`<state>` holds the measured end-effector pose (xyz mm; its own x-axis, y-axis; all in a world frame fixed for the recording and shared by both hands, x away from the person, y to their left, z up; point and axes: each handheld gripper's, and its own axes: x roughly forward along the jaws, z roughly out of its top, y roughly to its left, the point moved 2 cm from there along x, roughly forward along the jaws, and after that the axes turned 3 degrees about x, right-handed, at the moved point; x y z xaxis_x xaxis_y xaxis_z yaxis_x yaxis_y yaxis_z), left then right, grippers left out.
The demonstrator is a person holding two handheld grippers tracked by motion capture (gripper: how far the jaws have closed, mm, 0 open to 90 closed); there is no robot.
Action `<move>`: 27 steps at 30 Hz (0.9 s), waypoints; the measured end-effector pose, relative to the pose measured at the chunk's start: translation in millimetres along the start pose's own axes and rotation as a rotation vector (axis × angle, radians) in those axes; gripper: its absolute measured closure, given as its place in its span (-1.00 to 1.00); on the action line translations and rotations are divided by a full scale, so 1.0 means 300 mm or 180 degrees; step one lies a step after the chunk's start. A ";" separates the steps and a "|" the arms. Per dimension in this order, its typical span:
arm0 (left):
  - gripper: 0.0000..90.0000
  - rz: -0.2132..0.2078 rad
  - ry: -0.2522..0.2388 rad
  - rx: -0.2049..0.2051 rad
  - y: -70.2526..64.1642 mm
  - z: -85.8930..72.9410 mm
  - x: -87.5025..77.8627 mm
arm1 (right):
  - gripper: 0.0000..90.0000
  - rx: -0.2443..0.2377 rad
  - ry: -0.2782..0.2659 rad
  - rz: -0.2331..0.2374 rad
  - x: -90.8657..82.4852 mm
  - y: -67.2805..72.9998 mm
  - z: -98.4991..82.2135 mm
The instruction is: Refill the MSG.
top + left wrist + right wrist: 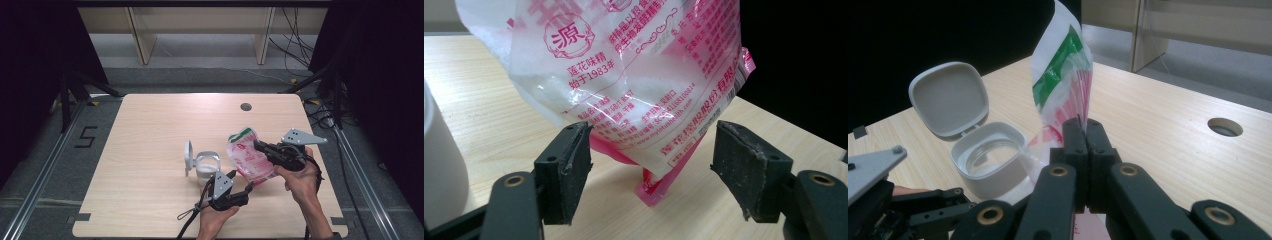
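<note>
Desk point(150, 130) left half and far edge bare, free passage; open white container point(206, 166) with raised lid, bag point(248, 157) beside it, block centre-right; cable hole point(245, 106) far side

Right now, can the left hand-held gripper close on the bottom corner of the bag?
Probably yes. The left hand-held gripper is open, and the corner of the bag hangs between its jaws with nothing in the way. The right hand-held gripper holds the bag up.

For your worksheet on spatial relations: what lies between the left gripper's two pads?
The bag's lower corner hangs between the left gripper's pads, touching neither, as the left gripper view shows.
</note>
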<state>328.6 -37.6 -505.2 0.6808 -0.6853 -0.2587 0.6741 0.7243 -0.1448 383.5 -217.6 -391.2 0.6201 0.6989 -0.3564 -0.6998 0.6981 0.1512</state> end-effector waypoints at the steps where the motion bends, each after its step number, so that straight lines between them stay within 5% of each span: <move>1: -0.32 -0.0030 -0.0046 -0.0023 -0.002 0.001 -0.001 | 1.00 0.0053 0.0032 0.0007 -0.007 0.002 -0.004; 13: -0.32 -0.0036 -0.0026 0.0119 -0.005 0.009 -0.062 | 1.00 0.0191 -0.0039 -0.0106 -0.083 -0.047 -0.044; 16: -0.32 -0.0056 -0.0008 0.0239 0.002 0.017 -0.077 | 1.00 0.0187 -0.0046 -0.0141 -0.096 -0.058 -0.052; 27: -0.34 -0.0033 -0.0025 0.0164 0.015 0.022 -0.101 | 1.00 0.0216 -0.0089 -0.0247 -0.153 -0.090 -0.098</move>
<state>312.8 -14.2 -491.8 0.6757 -0.6936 -0.2498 0.6949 0.7124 -0.0982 363.6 -273.0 -406.2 0.6818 0.6458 -0.3438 -0.6244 0.7585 0.1867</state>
